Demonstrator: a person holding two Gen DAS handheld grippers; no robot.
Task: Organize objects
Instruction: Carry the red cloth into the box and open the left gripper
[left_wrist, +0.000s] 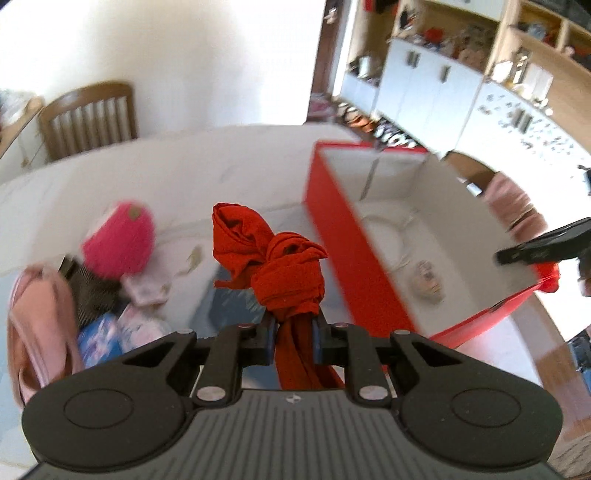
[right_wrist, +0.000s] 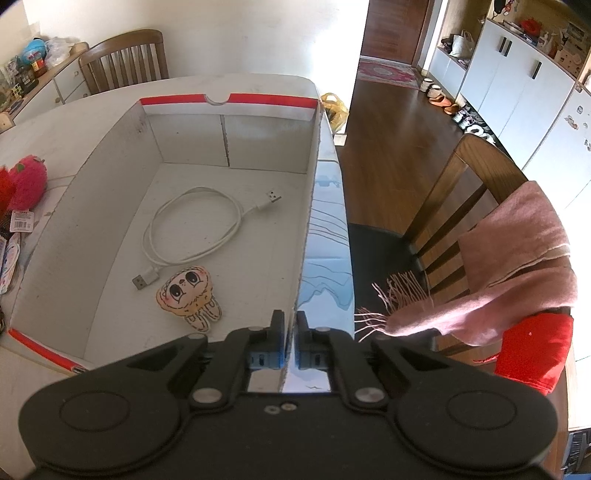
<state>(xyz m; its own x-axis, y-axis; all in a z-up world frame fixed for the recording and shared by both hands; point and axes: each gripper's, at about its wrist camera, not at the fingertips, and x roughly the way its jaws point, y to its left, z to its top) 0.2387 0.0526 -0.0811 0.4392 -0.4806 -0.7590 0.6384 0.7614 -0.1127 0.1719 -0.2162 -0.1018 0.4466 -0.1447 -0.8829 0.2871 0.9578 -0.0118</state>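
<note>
At the white tabletop (left_wrist: 155, 173), my left claw (left_wrist: 293, 334) is clamped on a knotted bundle of rust-red fabric (left_wrist: 280, 266), which rises from between the blue pads to the centre of the left wrist frame and trails down below them. No earlier picture is on hand, so only the grip itself is on record.

To the right of the bundle stands the open red cardboard box with a white inside (left_wrist: 347, 251). At lower left of that frame lie a bright pink plush toy (left_wrist: 120, 240) and a pale pink cloth (left_wrist: 40, 325) (both blurred).

My right claw (right_wrist: 290, 330) is closed on the box's right-hand wall (right_wrist: 308, 221), one pad inside and one outside, at the bottom centre of the right wrist frame. On the box floor lie a coiled white USB cable (right_wrist: 192, 232) and a small cartoon-face plush charm (right_wrist: 188, 293), left of that claw. A pink fringed scarf (right_wrist: 517, 266) hangs over a wooden chair (right_wrist: 465, 192) at right.
</note>
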